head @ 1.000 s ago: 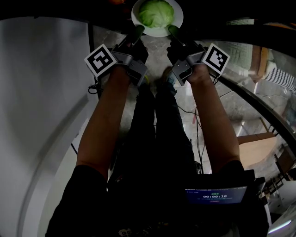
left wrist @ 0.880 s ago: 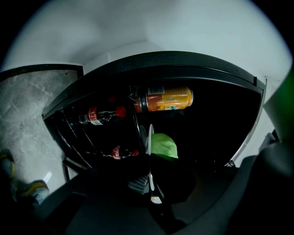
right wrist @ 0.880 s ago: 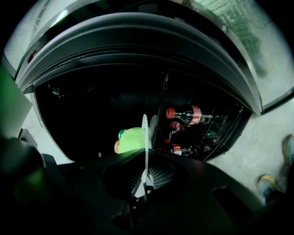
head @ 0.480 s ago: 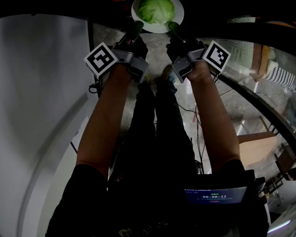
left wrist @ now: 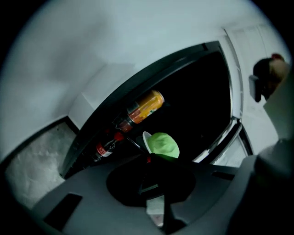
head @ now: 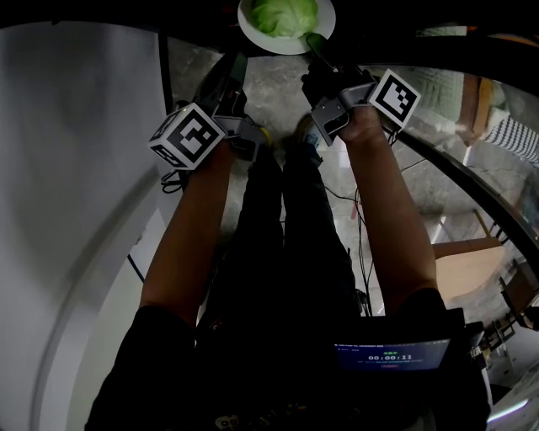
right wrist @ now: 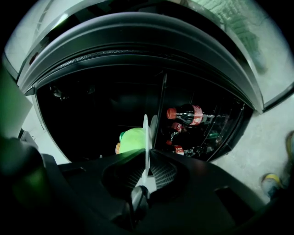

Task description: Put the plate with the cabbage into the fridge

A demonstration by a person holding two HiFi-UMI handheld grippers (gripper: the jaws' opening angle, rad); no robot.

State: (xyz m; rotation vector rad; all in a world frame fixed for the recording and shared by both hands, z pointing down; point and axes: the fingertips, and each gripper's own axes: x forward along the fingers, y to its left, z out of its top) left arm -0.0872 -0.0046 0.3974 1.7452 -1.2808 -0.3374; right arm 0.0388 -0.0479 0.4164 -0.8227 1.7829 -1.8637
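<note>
A white plate point(head: 322, 25) with a green cabbage point(head: 285, 15) hangs at the top of the head view, at the mouth of the dark open fridge point(right wrist: 92, 110). My right gripper point(head: 316, 44) is shut on the plate's right rim. In the right gripper view the plate point(right wrist: 146, 133) stands edge-on between the jaws, cabbage point(right wrist: 132, 137) to its left. My left gripper point(head: 237, 63) sits below the plate's left rim, rolled and apart from it. In the left gripper view its jaws meet at the tips point(left wrist: 149, 160), with plate point(left wrist: 145, 140) and cabbage point(left wrist: 163, 144) just beyond.
Cola bottles point(right wrist: 188, 114) and an orange bottle point(left wrist: 147, 105) lie on dark racks in the fridge beside the plate. The white fridge door point(head: 76, 185) fills the left. Cables run over the stone floor point(head: 337, 202); wooden furniture point(head: 472, 261) stands right.
The plate has moved further up toward the fridge. My left gripper has let go of the rim, rolled over and dropped back down-left. The right gripper keeps its hold.
</note>
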